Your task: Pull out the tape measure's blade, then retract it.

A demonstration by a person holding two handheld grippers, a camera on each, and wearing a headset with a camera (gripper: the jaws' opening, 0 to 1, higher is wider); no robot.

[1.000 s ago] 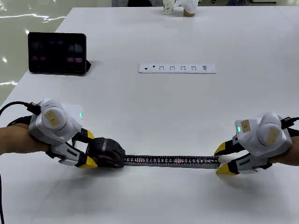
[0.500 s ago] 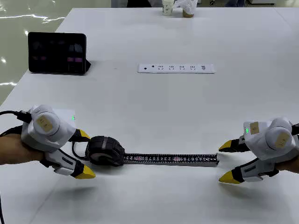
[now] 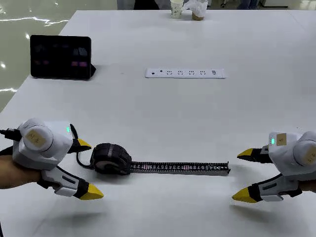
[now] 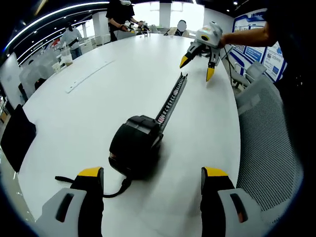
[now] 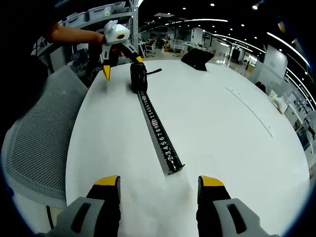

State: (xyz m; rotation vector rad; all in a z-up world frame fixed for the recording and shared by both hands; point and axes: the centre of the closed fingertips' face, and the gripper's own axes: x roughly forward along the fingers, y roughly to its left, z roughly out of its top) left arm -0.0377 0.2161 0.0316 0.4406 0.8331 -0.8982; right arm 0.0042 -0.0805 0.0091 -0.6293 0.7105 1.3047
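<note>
Tape measure (image 3: 111, 158): where is it?
— It lies on the white desk (image 3: 197, 113), near the front edge, toward the left. Its blade (image 3: 180, 168) is pulled out flat to the right.
— Who holds it?
— Nobody. The left gripper (image 3: 94, 169) is just beside the black case, fingers spread wide, not touching it. The right gripper (image 3: 237, 176) is near the blade's tip, fingers spread too, apart from it.
— What else?
— A power strip (image 3: 185, 73) in the middle and a dark tablet (image 3: 60, 57) by the left edge.
</note>
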